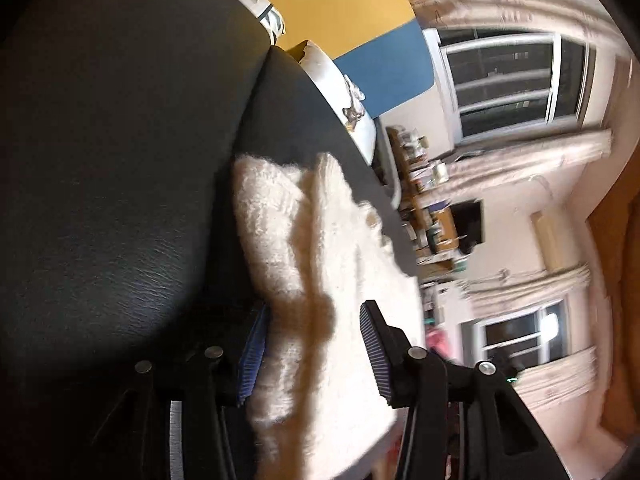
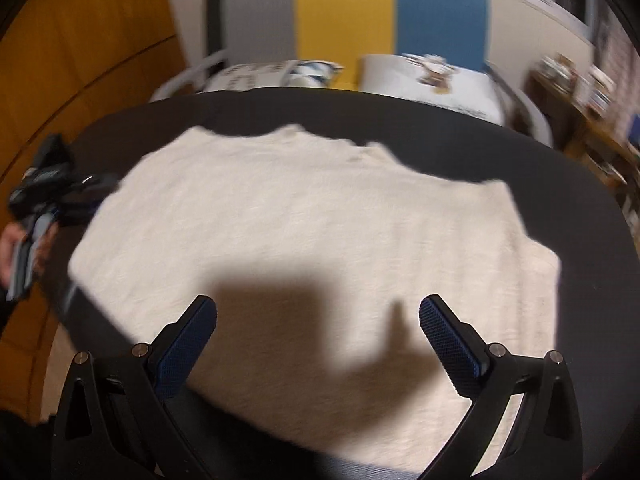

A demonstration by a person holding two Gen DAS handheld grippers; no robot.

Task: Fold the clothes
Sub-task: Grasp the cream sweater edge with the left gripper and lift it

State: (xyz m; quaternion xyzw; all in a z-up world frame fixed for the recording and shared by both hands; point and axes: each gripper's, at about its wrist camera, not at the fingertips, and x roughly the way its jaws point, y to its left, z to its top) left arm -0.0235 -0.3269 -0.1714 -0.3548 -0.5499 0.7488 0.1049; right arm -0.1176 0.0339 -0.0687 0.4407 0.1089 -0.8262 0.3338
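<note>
A cream knit garment point(image 2: 312, 220) lies spread flat on a dark round table point(image 2: 580, 208). My right gripper point(image 2: 318, 340) hovers over the garment's near edge, jaws wide open with nothing between them; its shadow falls on the cloth. My left gripper point(image 2: 44, 196) is at the garment's left edge, held by a hand point(image 2: 8, 248). In the left wrist view, rolled sideways, the left gripper point(image 1: 314, 350) straddles the garment's point(image 1: 320, 248) thick edge. One blue pad point(image 1: 252, 360) is at the cloth's side against the table point(image 1: 120, 160). The jaws stand apart without a clear pinch.
Behind the table is a bed with white pillows point(image 2: 432, 76) and a grey, yellow and blue headboard point(image 2: 344, 12). A wooden wardrobe point(image 2: 80, 60) stands at the left and a cluttered shelf point(image 2: 580, 92) at the right. Windows and curtains point(image 1: 520, 80) show in the left wrist view.
</note>
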